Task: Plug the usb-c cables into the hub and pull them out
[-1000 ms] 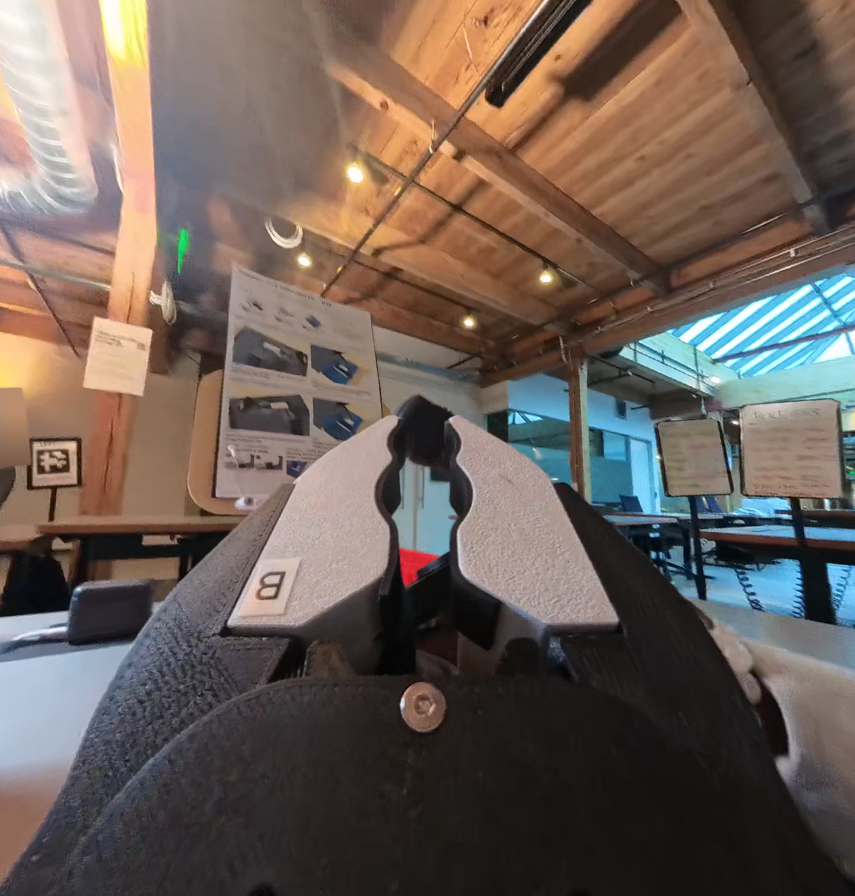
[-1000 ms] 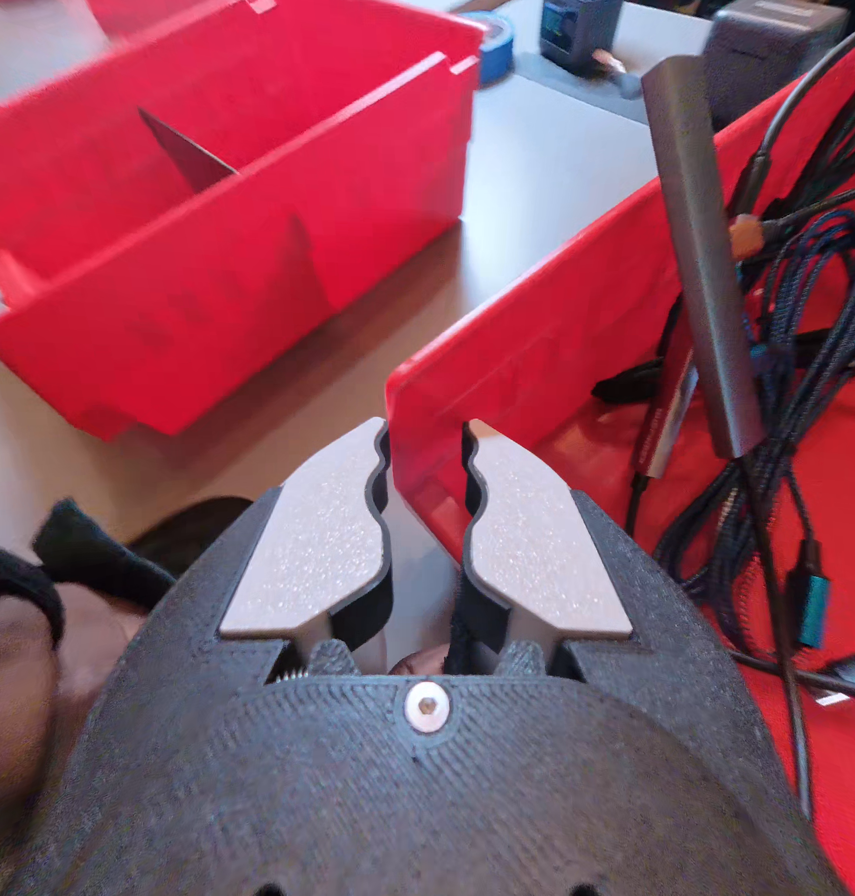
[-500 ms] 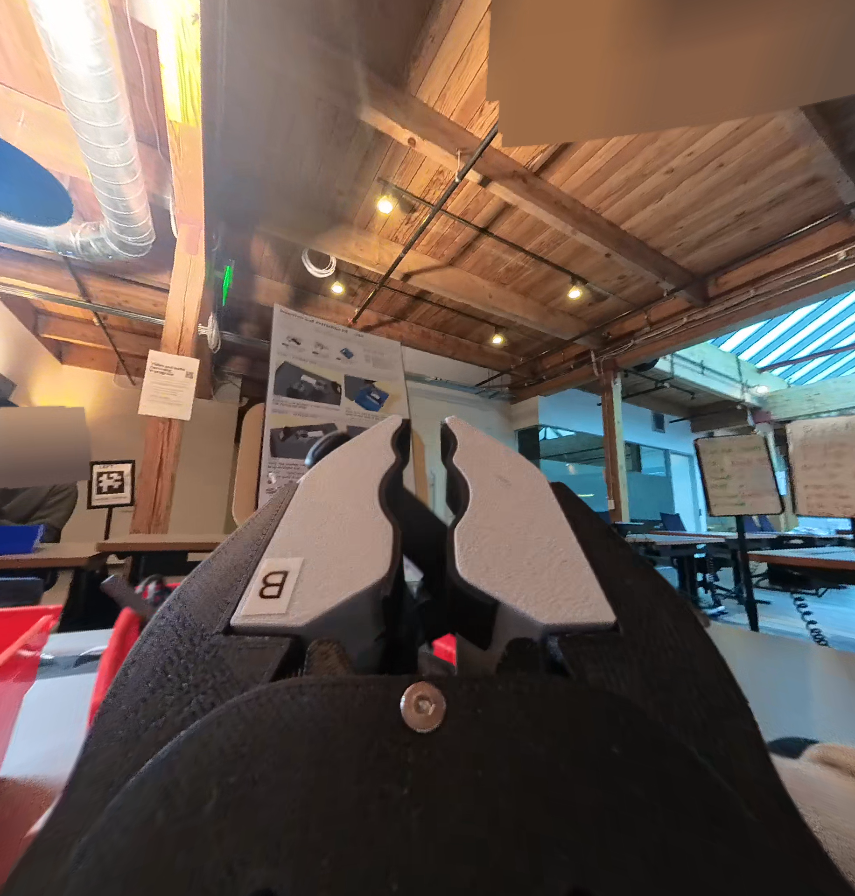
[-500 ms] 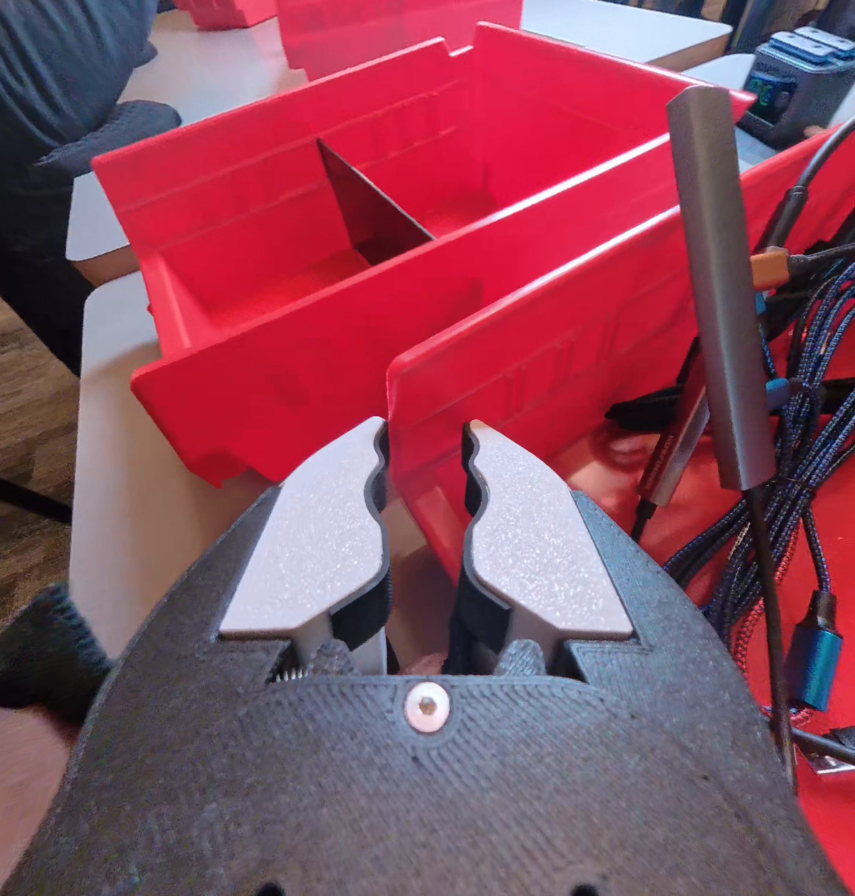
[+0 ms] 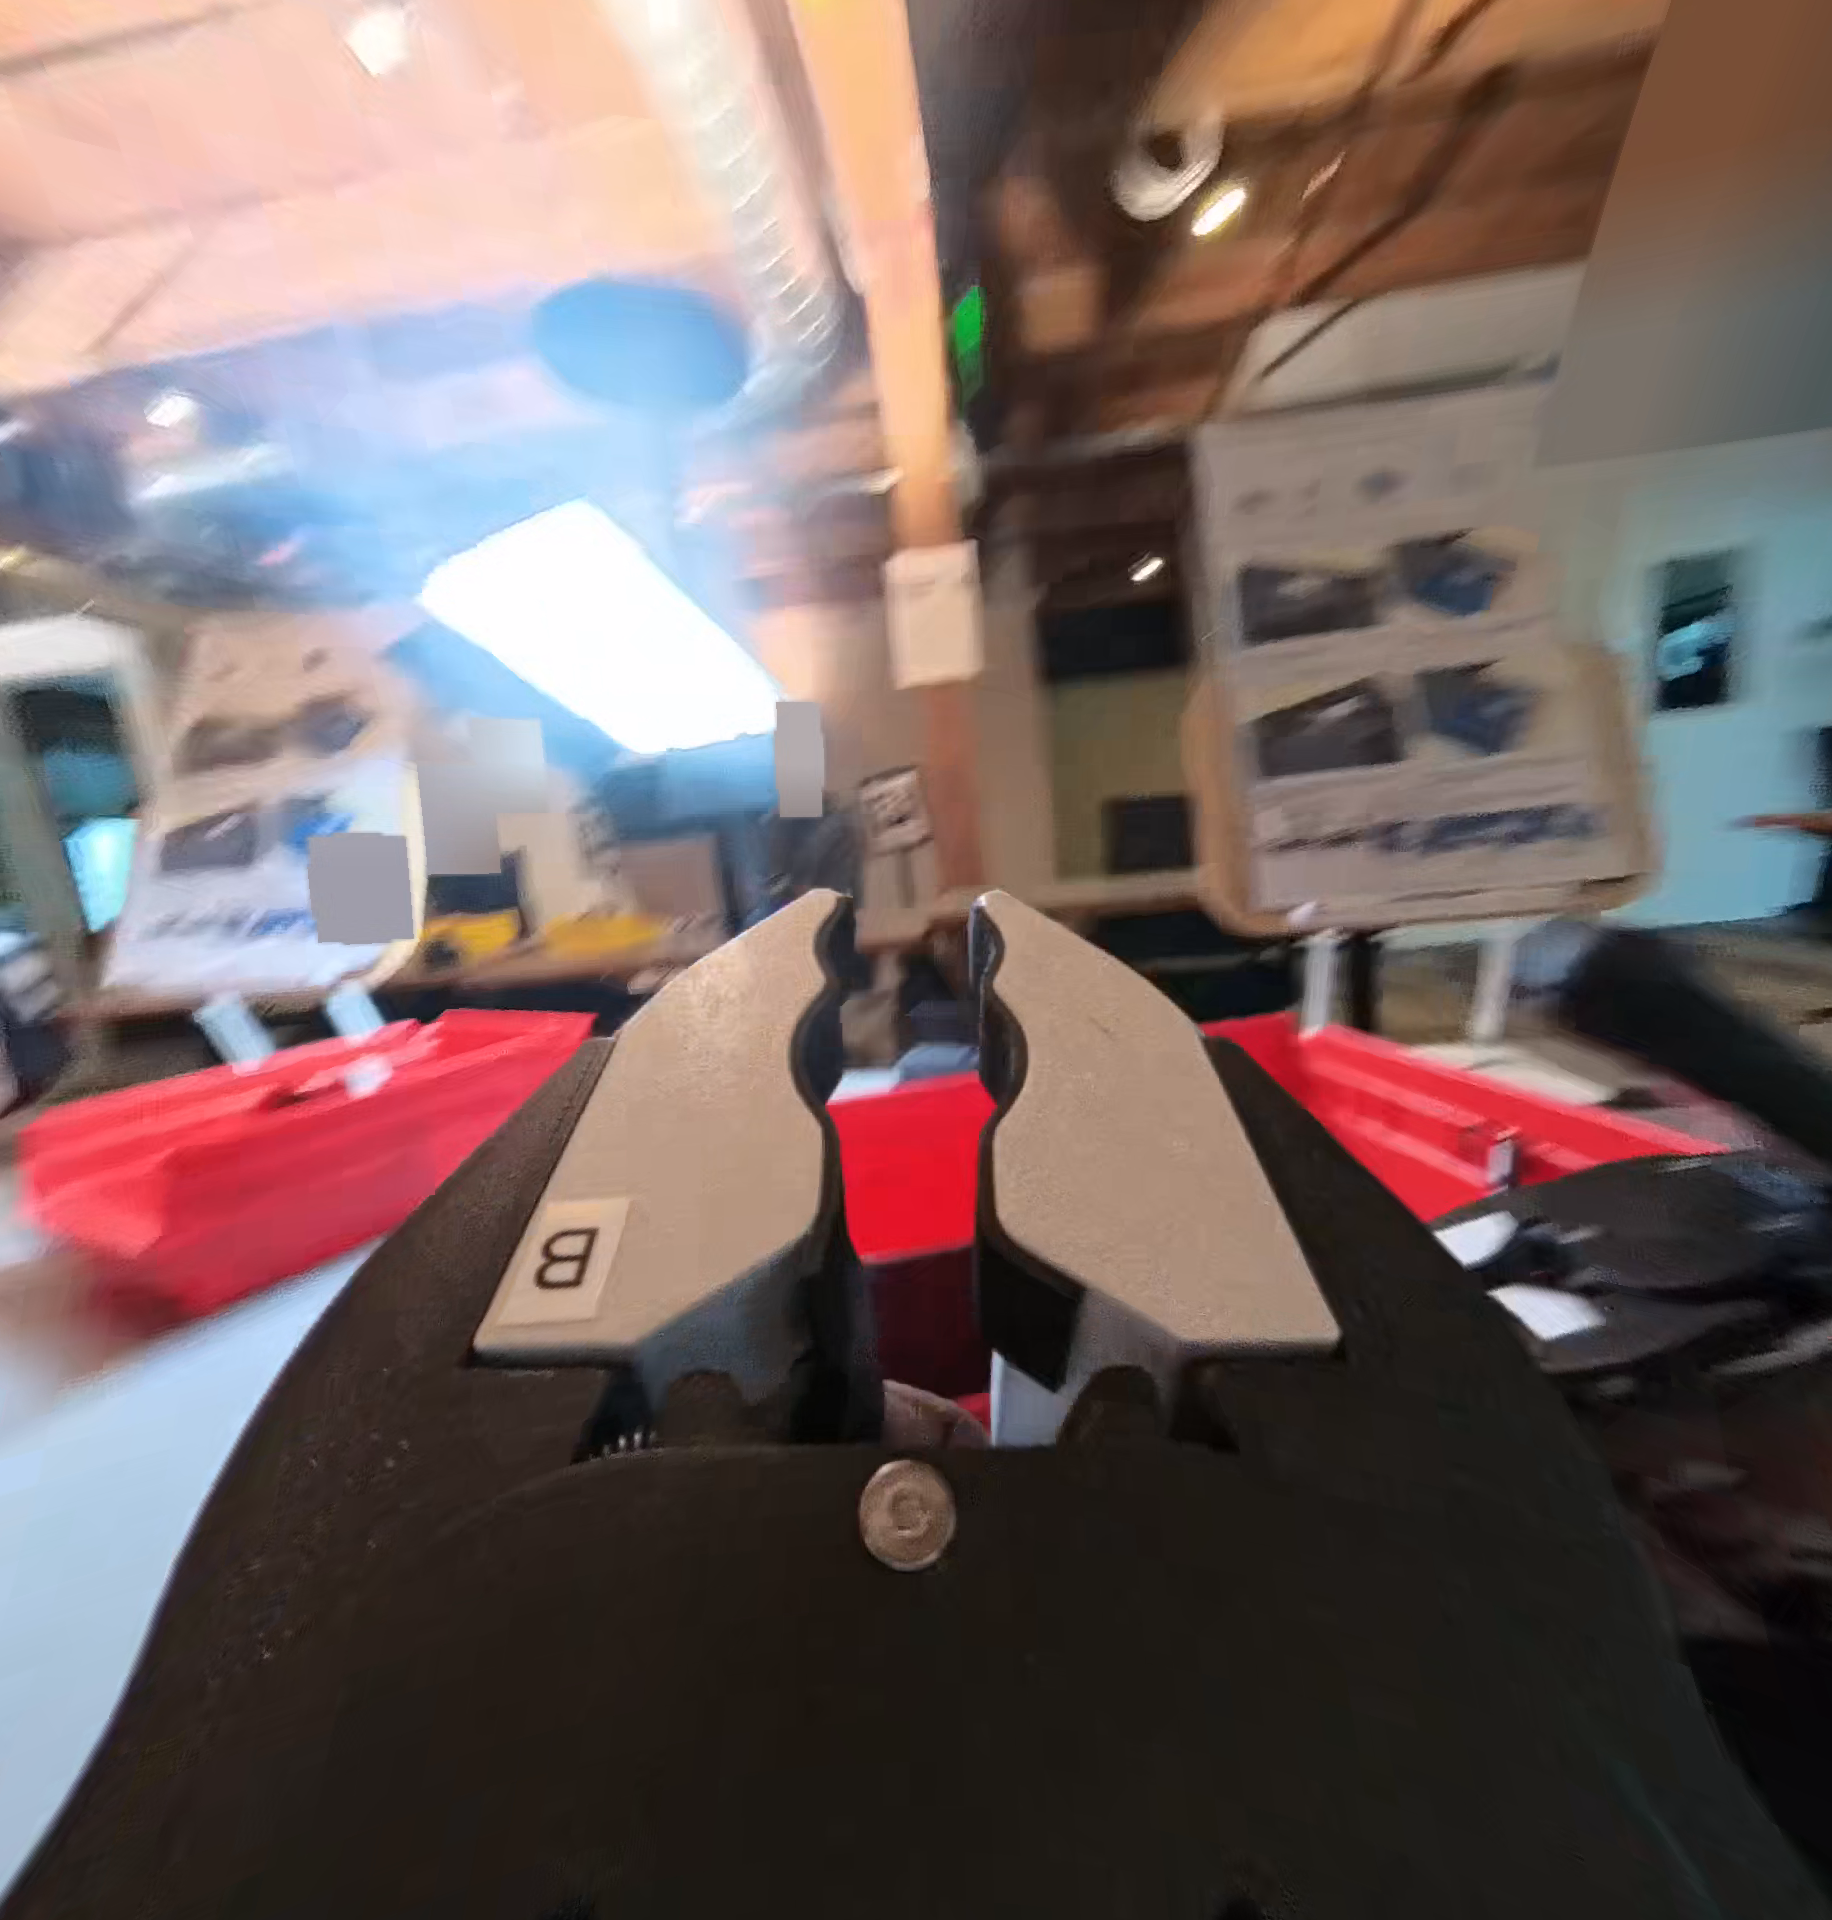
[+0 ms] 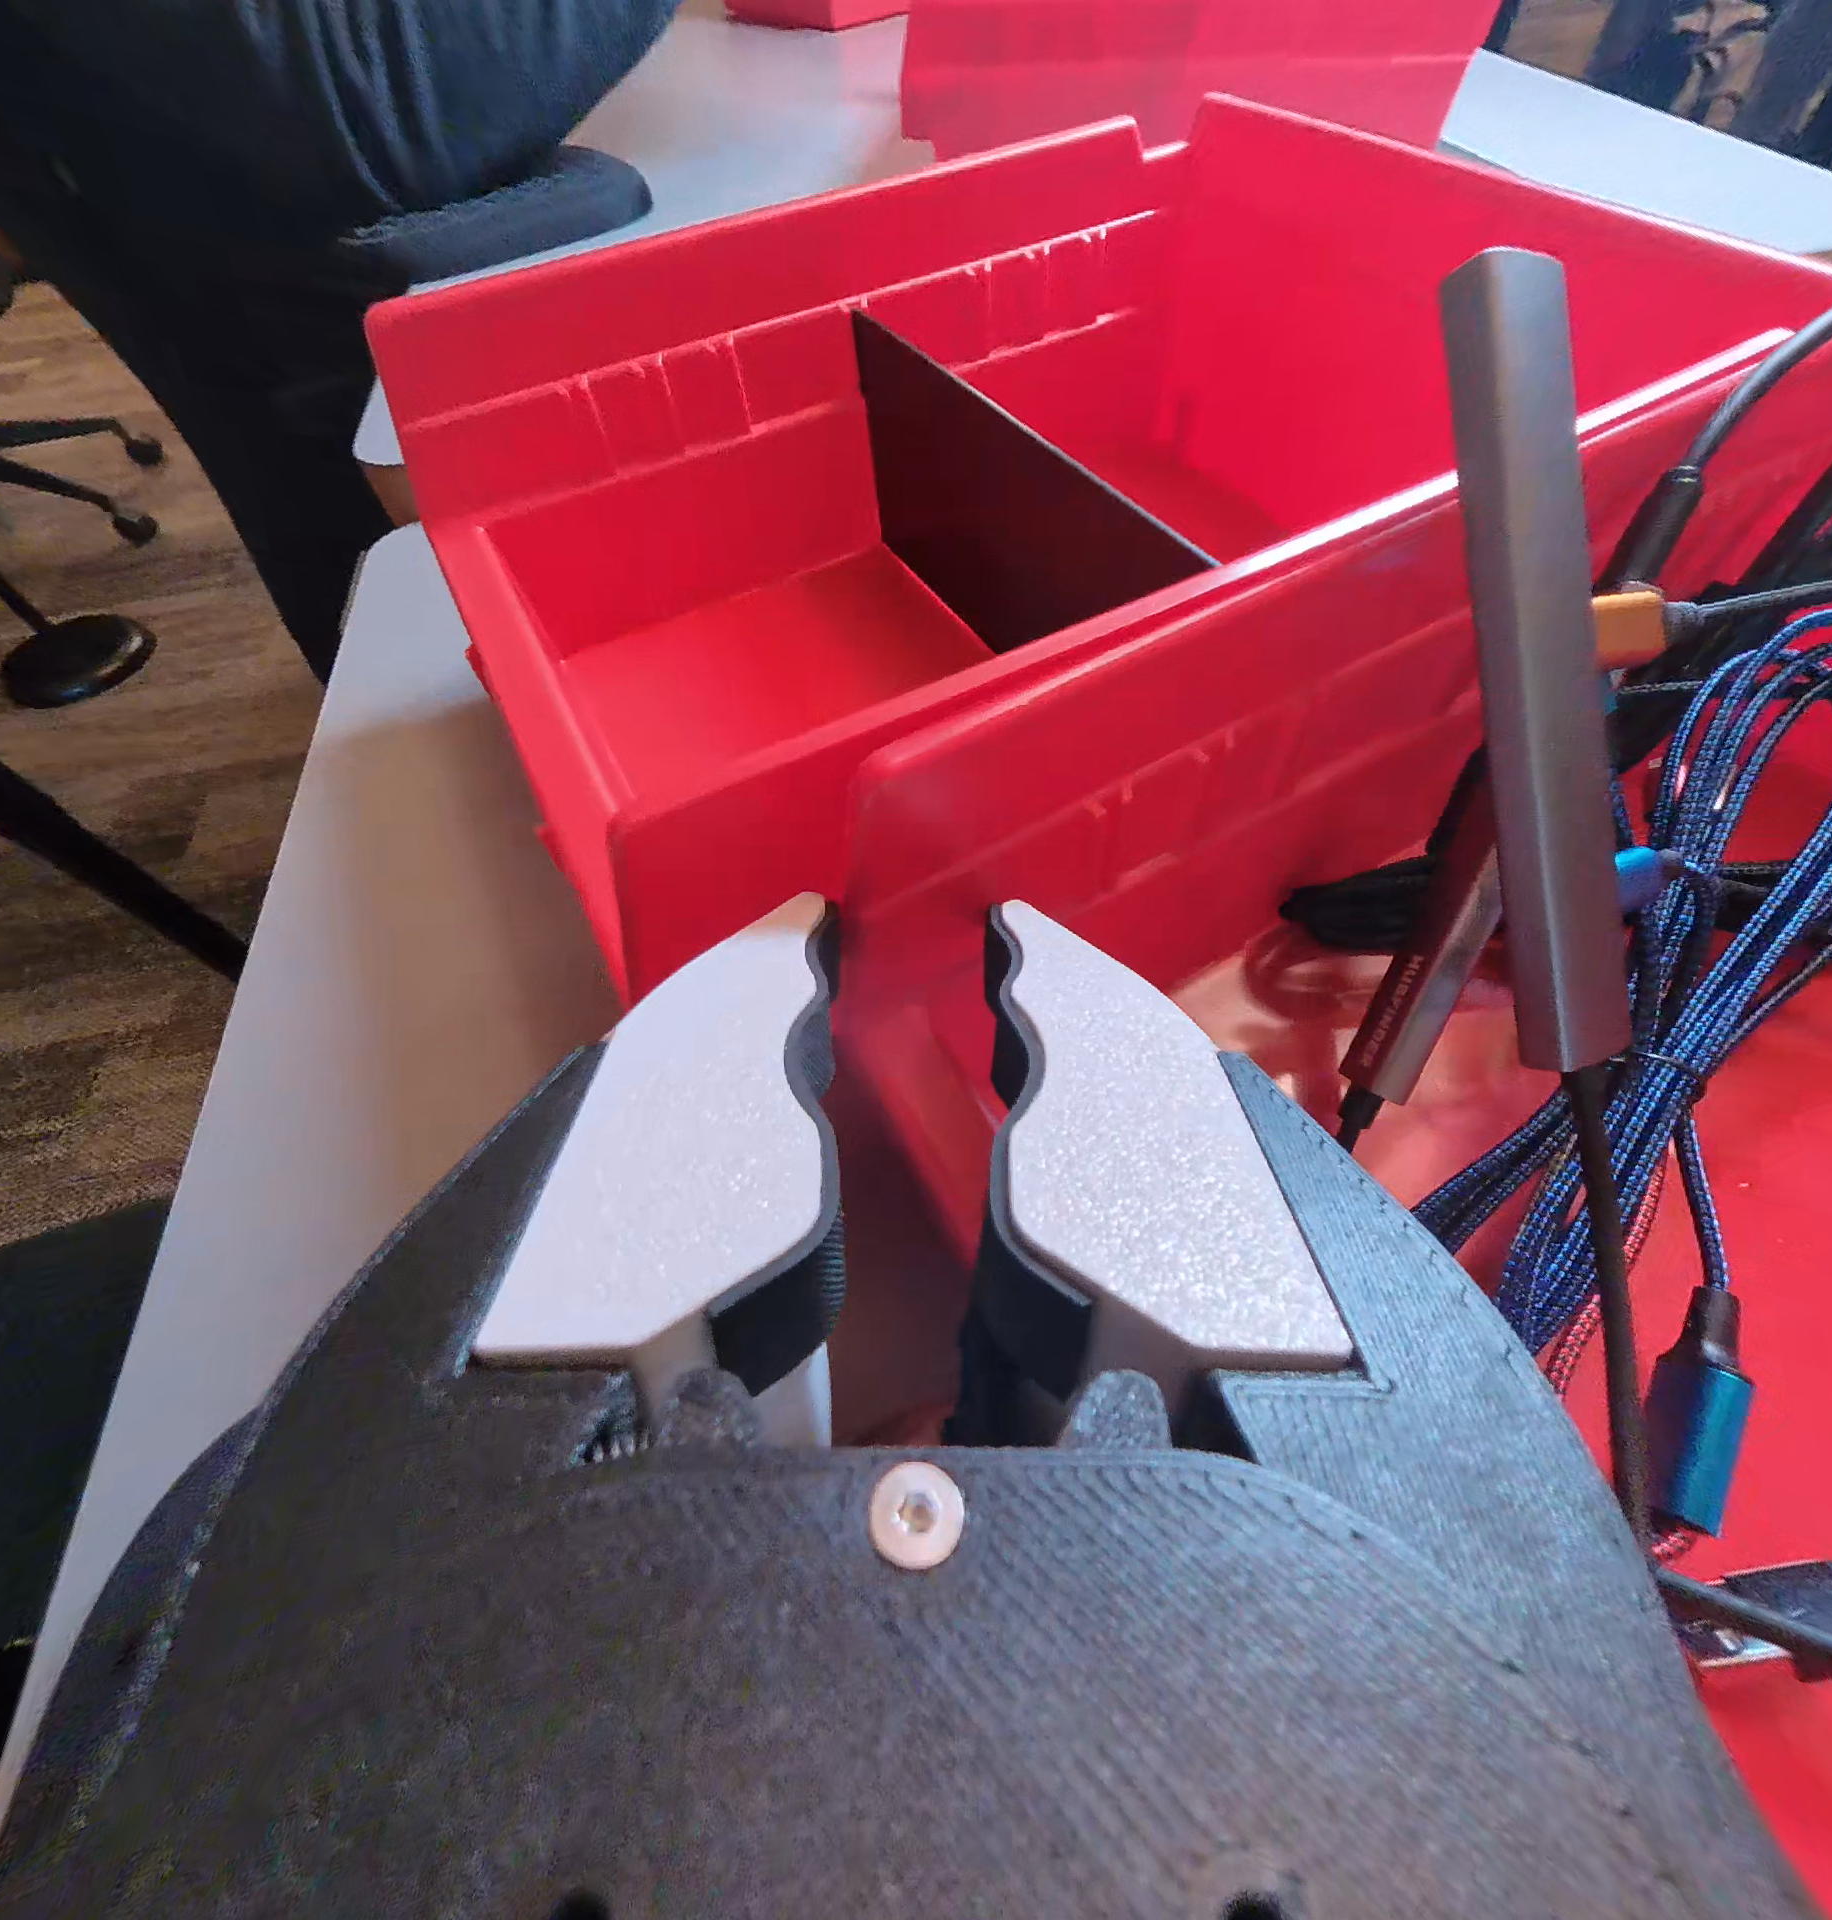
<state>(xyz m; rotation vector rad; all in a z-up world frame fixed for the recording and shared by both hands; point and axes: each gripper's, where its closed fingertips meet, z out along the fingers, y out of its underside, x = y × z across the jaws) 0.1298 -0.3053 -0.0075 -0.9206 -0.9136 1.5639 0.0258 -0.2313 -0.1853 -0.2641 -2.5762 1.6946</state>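
In the right wrist view, my right gripper (image 6: 910,920) is closed on the near corner wall of a red bin (image 6: 1099,790), which sits between the two fingers. Inside that bin a slim grey hub (image 6: 1514,665) leans upright. A second dark hub (image 6: 1411,1018) lies below it among blue braided cables (image 6: 1701,935). An orange plug (image 6: 1629,613) and a teal plug (image 6: 1701,1455) also show. My left gripper (image 5: 910,920) has its jaws a narrow gap apart with nothing between the tips. Its view is blurred and faces red bins (image 5: 268,1132).
An empty red bin (image 6: 683,488) with a black divider (image 6: 995,499) stands against the cable bin. The white table (image 6: 392,935) ends at the left, with floor and a chair base (image 6: 70,655) beyond. A person in dark clothes (image 6: 268,104) is at the far left. More red bins (image 6: 1151,62) stand behind. Left tips to right tips: about 20 centimetres.
The right view rose and swung, with the cable bin's corner staying fixed between the fingers. The left view swung from the ceiling down toward the bins, and its jaws widened slightly.
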